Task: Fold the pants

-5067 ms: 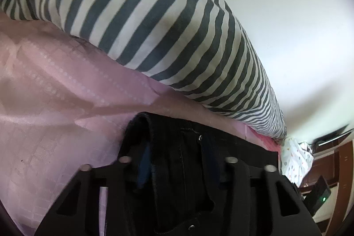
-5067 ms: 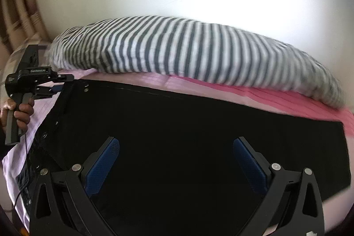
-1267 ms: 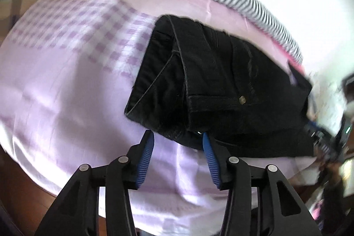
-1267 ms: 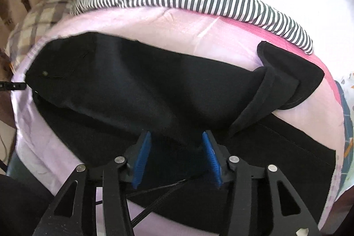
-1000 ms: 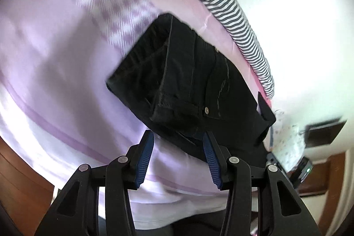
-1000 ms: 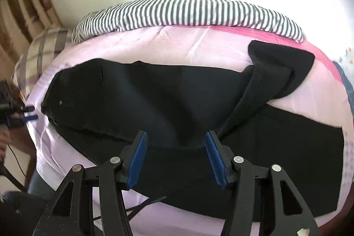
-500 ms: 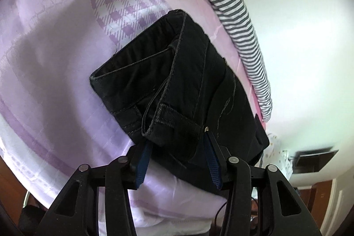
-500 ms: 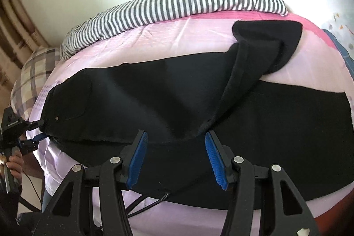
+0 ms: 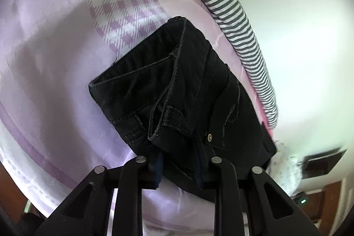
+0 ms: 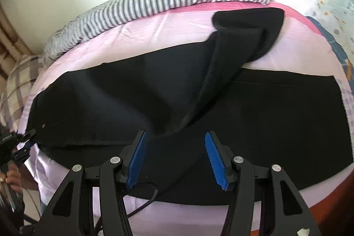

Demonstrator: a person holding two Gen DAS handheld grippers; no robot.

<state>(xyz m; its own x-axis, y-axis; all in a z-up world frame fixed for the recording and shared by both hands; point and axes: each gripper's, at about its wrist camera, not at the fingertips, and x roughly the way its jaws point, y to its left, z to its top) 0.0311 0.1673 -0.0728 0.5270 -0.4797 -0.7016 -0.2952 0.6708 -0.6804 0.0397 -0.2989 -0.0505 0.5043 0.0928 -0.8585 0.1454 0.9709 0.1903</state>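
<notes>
**Pants gripped at waist, fold barely begun**

Waistband of pants [image 9: 177, 85] sits between my left claw [image 9: 179, 167] pads; jaws just closing, pinching it. Right claw [image 10: 174, 156] half open, holding nothing, over mid-leg. Beyond: legs lie long across bed sheet [image 10: 154, 32], one cuff flipped. Striped pillow [image 10: 154, 1] farthest, clear of work. Folds all still left, I reckon.

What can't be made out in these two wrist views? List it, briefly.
- Left wrist view: the left gripper has just been closing on the black pants; the waistband fabric covers most of its pads.
- Right wrist view: the pants' near edge is cut off behind the right gripper.
- Right wrist view: the striped pillow is motion-blurred.
</notes>
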